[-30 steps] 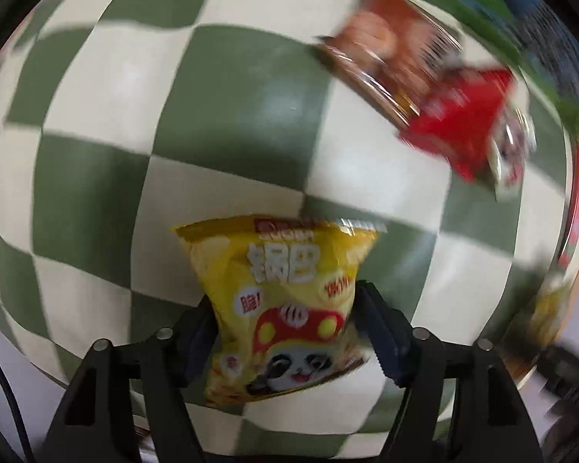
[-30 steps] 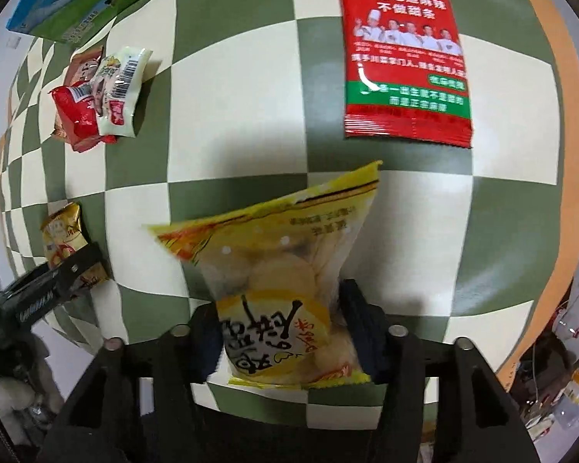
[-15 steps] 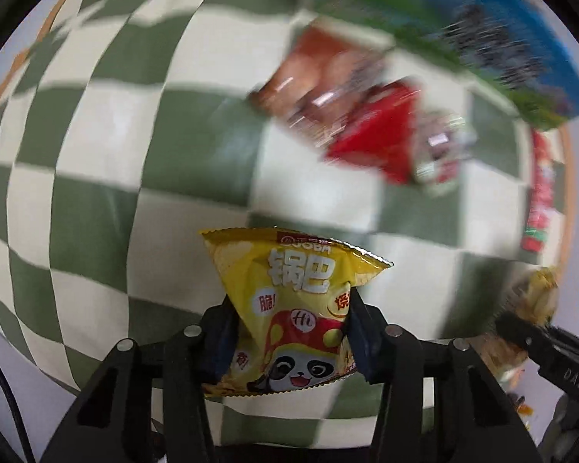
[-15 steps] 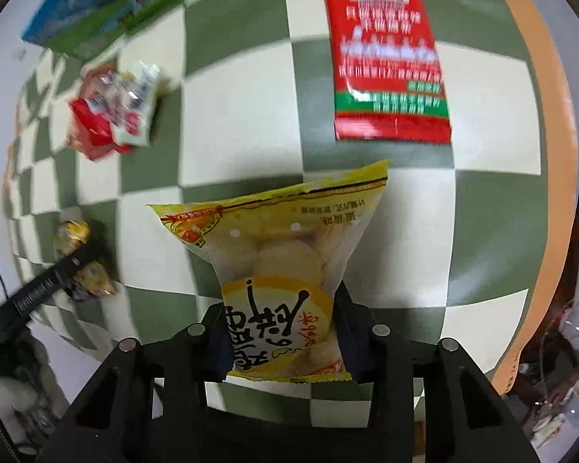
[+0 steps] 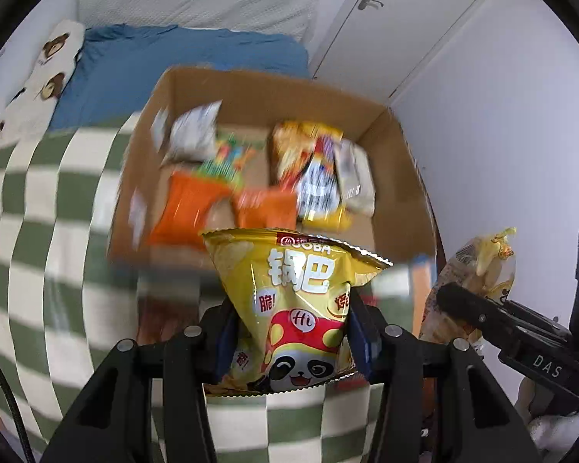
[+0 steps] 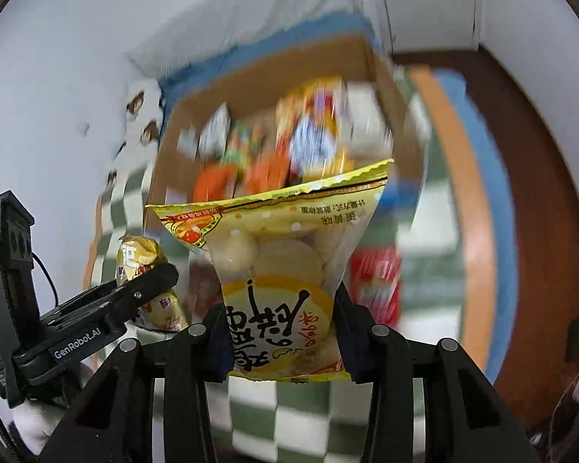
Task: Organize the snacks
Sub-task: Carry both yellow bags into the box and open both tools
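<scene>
Left wrist view: left gripper [image 5: 291, 341] low centre, jaws pinching the lower half of a yellow panda snack bag [image 5: 295, 308], bag upright, top seal pointing to frame centre. Jaws closed in on it during the last second; bag squeezed between both pads. Behind it, upper centre, an open cardboard box [image 5: 390, 177] with a blurred heap of packets: orange packets [image 5: 189, 208] lower left inside, white packet [image 5: 195, 135] upper left, a yellow-and-blue one to the right. Only this view shows the blue bedding [image 5: 181, 65] clearly above the box, a bear-print cloth [image 5: 46, 77] upper left, a white door with handle [image 5: 370, 0] top right. Right edge: the right gripper seen side-on, holding its pale yellow bag.

Right wrist view: right gripper [image 6: 283, 341] low centre, pinching a clear-and-yellow biscuit bag [image 6: 278, 270], round pale biscuits visible through the film. Its jaws also closed in over the last second; bag clamped between the pads. This bag hides the box's front wall and part of its contents. Only here: a red packet [image 6: 376, 281] on the green-and-white checked cloth [image 6: 436, 212] right of the bag, an orange table edge [image 6: 463, 200], brown floor [image 6: 540, 193] far right. Lower left: the other gripper with the panda bag. Background heavily motion-blurred in both views.
</scene>
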`<state>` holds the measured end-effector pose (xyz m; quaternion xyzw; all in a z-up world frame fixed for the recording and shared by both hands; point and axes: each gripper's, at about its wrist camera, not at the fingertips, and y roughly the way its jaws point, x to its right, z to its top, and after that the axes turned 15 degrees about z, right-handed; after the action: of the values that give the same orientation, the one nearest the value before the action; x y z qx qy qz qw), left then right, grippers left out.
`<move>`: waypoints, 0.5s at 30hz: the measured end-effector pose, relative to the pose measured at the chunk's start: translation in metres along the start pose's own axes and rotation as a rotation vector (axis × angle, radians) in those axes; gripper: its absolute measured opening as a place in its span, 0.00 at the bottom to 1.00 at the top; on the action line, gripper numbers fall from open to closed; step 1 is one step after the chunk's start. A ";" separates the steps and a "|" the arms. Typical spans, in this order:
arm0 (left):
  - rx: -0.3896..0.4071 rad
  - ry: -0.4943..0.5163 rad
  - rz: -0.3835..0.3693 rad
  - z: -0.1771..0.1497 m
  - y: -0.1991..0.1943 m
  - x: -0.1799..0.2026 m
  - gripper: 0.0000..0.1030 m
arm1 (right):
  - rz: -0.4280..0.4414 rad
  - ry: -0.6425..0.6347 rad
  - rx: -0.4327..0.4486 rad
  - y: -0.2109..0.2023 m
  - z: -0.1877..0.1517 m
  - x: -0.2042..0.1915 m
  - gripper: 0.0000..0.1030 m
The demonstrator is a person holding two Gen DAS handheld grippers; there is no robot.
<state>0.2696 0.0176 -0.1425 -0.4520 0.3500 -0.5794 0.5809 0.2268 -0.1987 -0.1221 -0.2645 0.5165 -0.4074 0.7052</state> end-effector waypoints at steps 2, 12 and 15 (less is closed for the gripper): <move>-0.040 -0.012 -0.024 0.031 0.012 0.003 0.45 | -0.027 -0.006 0.008 0.002 0.028 0.003 0.43; -0.245 -0.055 -0.063 0.087 0.088 0.019 0.45 | -0.109 0.000 -0.085 0.060 0.103 0.036 0.43; -0.280 -0.038 -0.068 0.089 0.101 0.028 0.45 | -0.110 0.011 -0.115 0.079 0.108 0.045 0.43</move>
<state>0.3907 -0.0081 -0.2028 -0.5512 0.4007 -0.5356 0.4986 0.3582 -0.2003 -0.1725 -0.3302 0.5276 -0.4168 0.6625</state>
